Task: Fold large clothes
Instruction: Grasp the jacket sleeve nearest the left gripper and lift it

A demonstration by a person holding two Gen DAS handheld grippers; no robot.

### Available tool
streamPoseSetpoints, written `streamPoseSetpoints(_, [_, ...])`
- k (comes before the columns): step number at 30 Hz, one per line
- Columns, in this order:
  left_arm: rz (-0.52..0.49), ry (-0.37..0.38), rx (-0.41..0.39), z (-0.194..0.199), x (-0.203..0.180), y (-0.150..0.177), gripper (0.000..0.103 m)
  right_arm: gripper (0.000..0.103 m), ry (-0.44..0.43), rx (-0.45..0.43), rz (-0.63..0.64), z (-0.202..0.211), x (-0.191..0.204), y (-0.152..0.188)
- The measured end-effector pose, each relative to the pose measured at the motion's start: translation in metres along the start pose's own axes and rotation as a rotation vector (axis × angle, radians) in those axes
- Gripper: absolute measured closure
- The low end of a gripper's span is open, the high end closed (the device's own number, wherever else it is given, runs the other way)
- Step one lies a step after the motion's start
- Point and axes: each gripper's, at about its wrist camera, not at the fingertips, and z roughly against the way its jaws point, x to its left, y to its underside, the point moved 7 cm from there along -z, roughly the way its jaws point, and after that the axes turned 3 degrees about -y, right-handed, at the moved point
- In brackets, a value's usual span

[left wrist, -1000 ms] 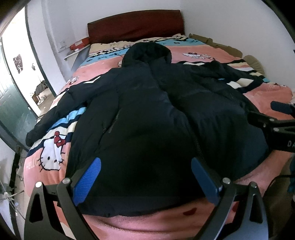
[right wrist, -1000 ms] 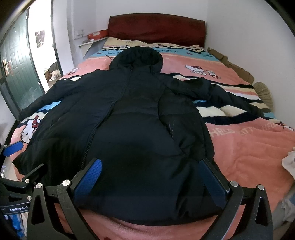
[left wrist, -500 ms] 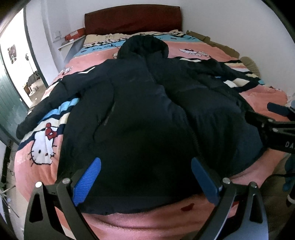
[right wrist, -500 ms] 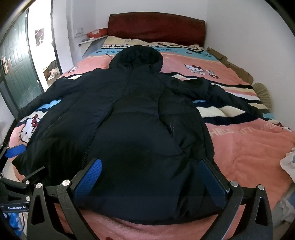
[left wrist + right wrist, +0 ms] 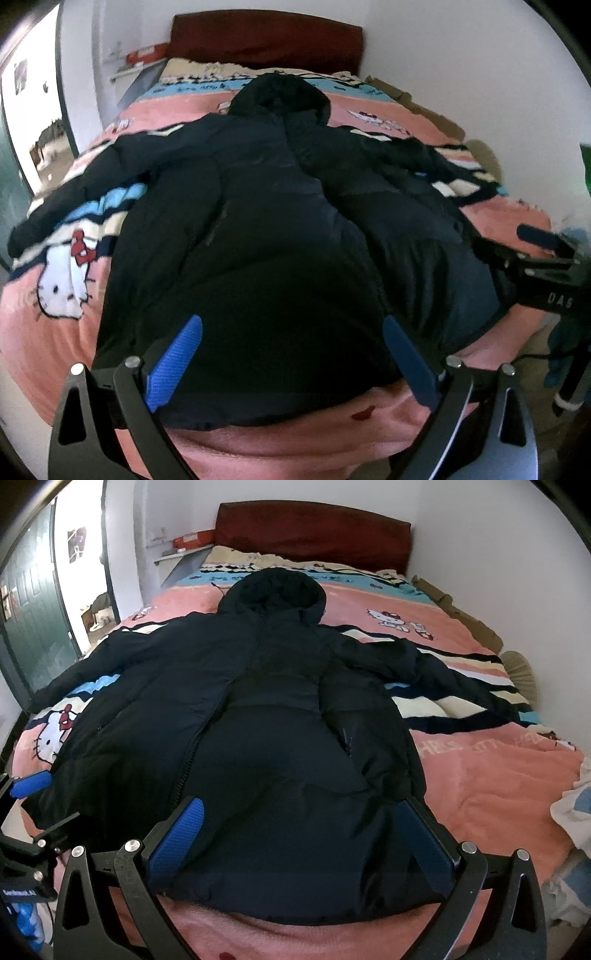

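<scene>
The fold looks not yet begun: the black hooded coat point(image 5: 280, 716) lies spread face up on the bed point(image 5: 491, 775), hood toward the headboard point(image 5: 314, 531), both sleeves stretched out to the sides and the hem at the near edge. The left gripper point(image 5: 291, 354) and the right gripper point(image 5: 301, 834) both hover over the hem, the right one just beside the left. On each, the blue-padded fingers point(image 5: 177, 840) stand wide apart with nothing between them; whether the tips brush the cloth cannot be told. The next move probably calls for choosing a hold, likely a sleeve or a side edge, closing on the thick padded fabric and carrying it across the body
</scene>
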Motion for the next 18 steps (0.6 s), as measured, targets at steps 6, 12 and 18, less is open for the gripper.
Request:
streamPoseSetpoints(6, [0.132,0.004,-0.017,0.006,0.058,-0.005,0.003,0.001,0.003,0.013,0.026,-0.003,0.014,-0.017])
streamPoseSetpoints(12, [0.298,-0.023,-0.022,0.008,0.148,-0.013,0.003,0.001,-0.040,0.000,0.013,-0.008,0.031,-0.050])
streamPoseSetpoints(18, [0.453,-0.103,-0.079,0.010,0.240,-0.028,0.004,0.001,-0.042,-0.016,-0.011,-0.015,0.038,-0.073])
